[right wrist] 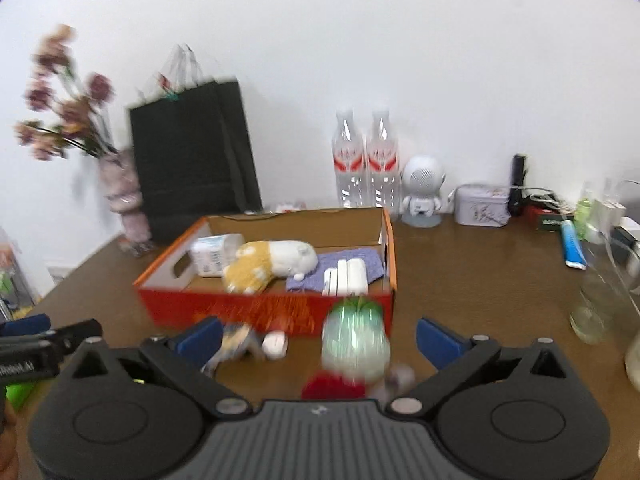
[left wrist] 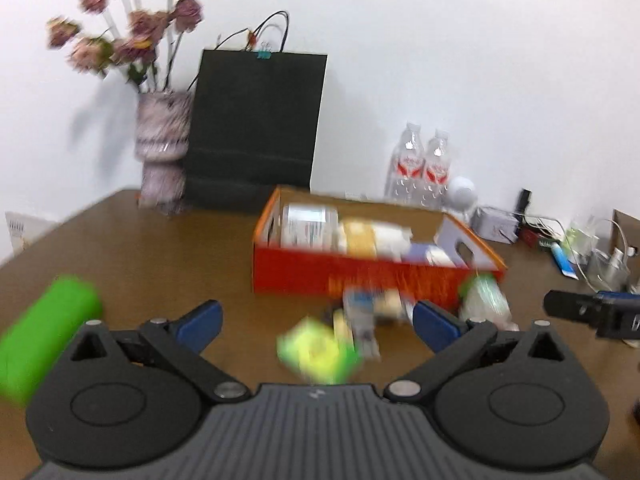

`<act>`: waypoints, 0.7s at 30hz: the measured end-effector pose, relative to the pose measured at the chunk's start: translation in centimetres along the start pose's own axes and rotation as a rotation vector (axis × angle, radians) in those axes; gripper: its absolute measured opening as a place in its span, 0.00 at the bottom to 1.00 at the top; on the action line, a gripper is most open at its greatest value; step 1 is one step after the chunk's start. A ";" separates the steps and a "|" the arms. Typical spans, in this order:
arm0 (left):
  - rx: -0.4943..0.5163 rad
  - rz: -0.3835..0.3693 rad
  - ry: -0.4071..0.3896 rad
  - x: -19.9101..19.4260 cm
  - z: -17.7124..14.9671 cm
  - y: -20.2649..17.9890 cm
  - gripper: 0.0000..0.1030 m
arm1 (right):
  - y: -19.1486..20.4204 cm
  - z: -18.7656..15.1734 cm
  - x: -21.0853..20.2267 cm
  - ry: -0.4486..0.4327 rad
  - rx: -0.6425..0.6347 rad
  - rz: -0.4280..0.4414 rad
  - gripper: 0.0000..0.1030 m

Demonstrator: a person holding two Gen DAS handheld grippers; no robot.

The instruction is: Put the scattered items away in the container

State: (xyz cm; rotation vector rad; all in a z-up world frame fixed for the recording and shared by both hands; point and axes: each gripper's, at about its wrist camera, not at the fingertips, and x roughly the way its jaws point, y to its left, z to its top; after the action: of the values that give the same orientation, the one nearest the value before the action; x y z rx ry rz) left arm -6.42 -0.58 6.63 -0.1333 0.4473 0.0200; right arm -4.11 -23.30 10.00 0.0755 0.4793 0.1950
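An orange cardboard box point(left wrist: 360, 276) point(right wrist: 224, 304) stands on the brown table, holding a white jar point(right wrist: 214, 254), a yellow and white plush toy point(right wrist: 272, 262) and white sticks on a purple cloth point(right wrist: 346, 276). In front of it lie loose items, all blurred: a yellow-green packet point(left wrist: 316, 350), a small blue and white box point(left wrist: 362, 312), a green and white net-wrapped ball point(right wrist: 354, 340) point(left wrist: 486, 296) and a white oval thing point(right wrist: 275, 345). My left gripper point(left wrist: 318, 322) stands open just above the packet. My right gripper point(right wrist: 320, 340) is open around the ball without touching it.
A green cylinder point(left wrist: 46, 332) lies at the left. At the back stand a flower vase point(left wrist: 162, 156), a black paper bag point(left wrist: 256, 128), two water bottles point(right wrist: 366, 160), a white robot figure point(right wrist: 422, 190) and a tin point(right wrist: 482, 204). Cables, a blue tube point(right wrist: 574, 248) and glassware point(right wrist: 596, 308) crowd the right.
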 end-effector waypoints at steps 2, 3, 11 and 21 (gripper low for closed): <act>0.005 0.011 0.049 -0.2 -2.0 0.0 1.00 | 0.8 -3.4 -1.1 -0.005 -0.038 -0.003 1.00; 0.005 0.026 0.073 -0.1 -2.7 -0.1 1.00 | 1.3 -4.7 -1.1 0.022 -0.068 -0.011 1.00; 0.070 0.023 0.199 1.9 -5.6 -0.7 1.00 | 3.0 -9.2 1.8 0.225 -0.099 -0.023 1.00; 0.094 0.040 0.241 2.6 -6.5 -1.0 1.00 | 2.9 -9.7 1.9 0.234 -0.081 -0.050 1.00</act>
State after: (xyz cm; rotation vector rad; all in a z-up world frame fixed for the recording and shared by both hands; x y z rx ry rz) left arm -6.80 -2.48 -0.18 -0.0337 0.6901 0.0226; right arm -7.44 -19.86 0.92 -0.0388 0.7055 0.1750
